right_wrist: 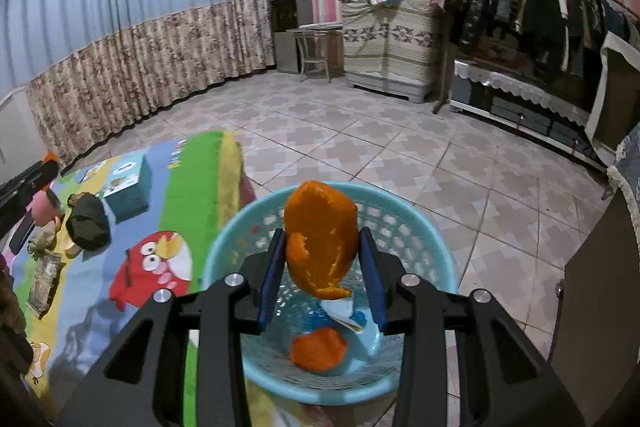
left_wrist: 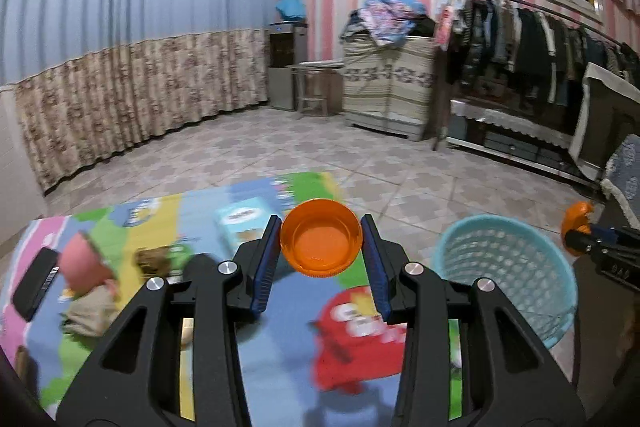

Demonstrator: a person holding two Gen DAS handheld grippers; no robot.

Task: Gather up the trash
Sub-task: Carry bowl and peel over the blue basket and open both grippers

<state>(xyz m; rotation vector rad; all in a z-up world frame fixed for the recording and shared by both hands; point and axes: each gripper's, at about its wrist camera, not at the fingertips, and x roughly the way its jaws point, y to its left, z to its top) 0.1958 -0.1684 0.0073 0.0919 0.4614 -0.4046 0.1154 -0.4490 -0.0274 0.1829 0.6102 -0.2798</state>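
My right gripper (right_wrist: 320,259) is clamped on a piece of orange peel (right_wrist: 321,247), its blue pads (right_wrist: 270,267) pressed to either side at roughly a third of their travel, the peel poised directly above the pale blue basket (right_wrist: 256,223). Inside the basket lie another scrap of peel (right_wrist: 318,349) and a torn wrapper (right_wrist: 344,315). My left gripper (left_wrist: 321,245) is closed to a similar width on an orange plastic cap (left_wrist: 321,237), held by its ribbed rim with the hollow side facing the camera; it sits over the cartoon play mat (left_wrist: 280,359), the basket (left_wrist: 472,259) near on the right.

The peel looks light, limp and ragged at the edges, likely to flop or tear, so a hold across its broad curved middle suits it best. The cap reads as stiff, light and smooth; I judge its rim the surest purchase, though a hard squeeze could make it pop free.

On the mat beyond, seen from the right wrist, wait a teal carton (right_wrist: 128,183), a dark crumpled lump (right_wrist: 88,223), a pink toy-like thing (right_wrist: 44,211) and a flat packet (right_wrist: 44,283). A black phone-like slab (left_wrist: 36,283) lies at the mat's edge. Tiled floor (left_wrist: 400,163) spreads to curtains and a clothes rack.
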